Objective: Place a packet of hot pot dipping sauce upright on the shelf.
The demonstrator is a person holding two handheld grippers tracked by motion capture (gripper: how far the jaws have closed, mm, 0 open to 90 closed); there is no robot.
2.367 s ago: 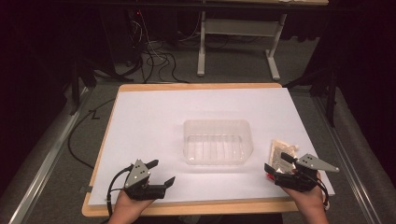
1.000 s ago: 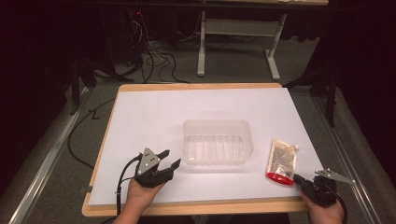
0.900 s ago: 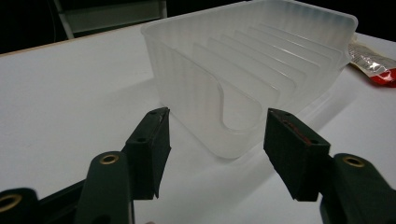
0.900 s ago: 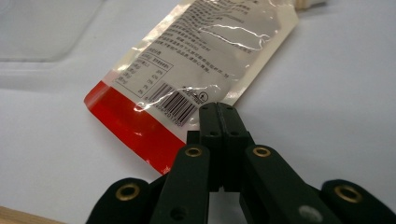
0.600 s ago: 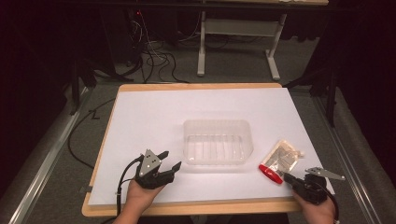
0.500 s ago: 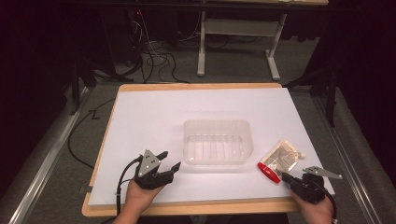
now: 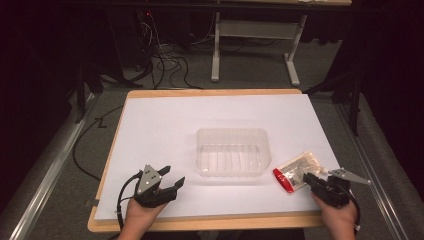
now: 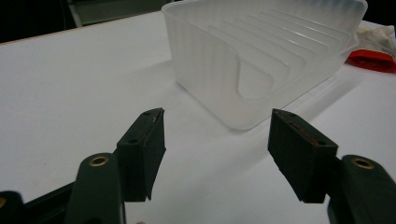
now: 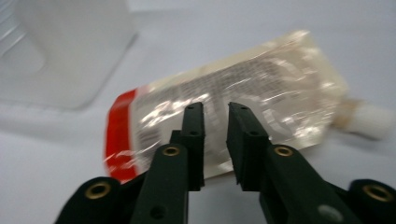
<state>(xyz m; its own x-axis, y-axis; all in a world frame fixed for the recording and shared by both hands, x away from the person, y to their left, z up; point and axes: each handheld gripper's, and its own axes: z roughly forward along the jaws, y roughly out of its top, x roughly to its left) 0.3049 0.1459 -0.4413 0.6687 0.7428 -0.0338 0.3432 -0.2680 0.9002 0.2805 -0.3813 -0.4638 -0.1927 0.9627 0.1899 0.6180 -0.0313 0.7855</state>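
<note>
Pouch [image 7: 296,171] slid toward tub [image 7: 231,152], right gripper [image 9: 215,108] fingers just parting, white spout visible, left gripper [image 8: 216,122] spread

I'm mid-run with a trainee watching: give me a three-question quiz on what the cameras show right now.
1. True or false: the pouch lies inside the clear tub.
2. Which end of the pouch is nearest the tub: a) the red end, b) the white spout?
3. What lies between the jaws of the left gripper?

Key:
1. False. It lies on the white sheet, to the right of the tub in the high view.
2. a. The spout points away from the tub.
3. Nothing. The jaws stand wide apart over bare sheet, with the tub's corner just ahead of them.
</note>
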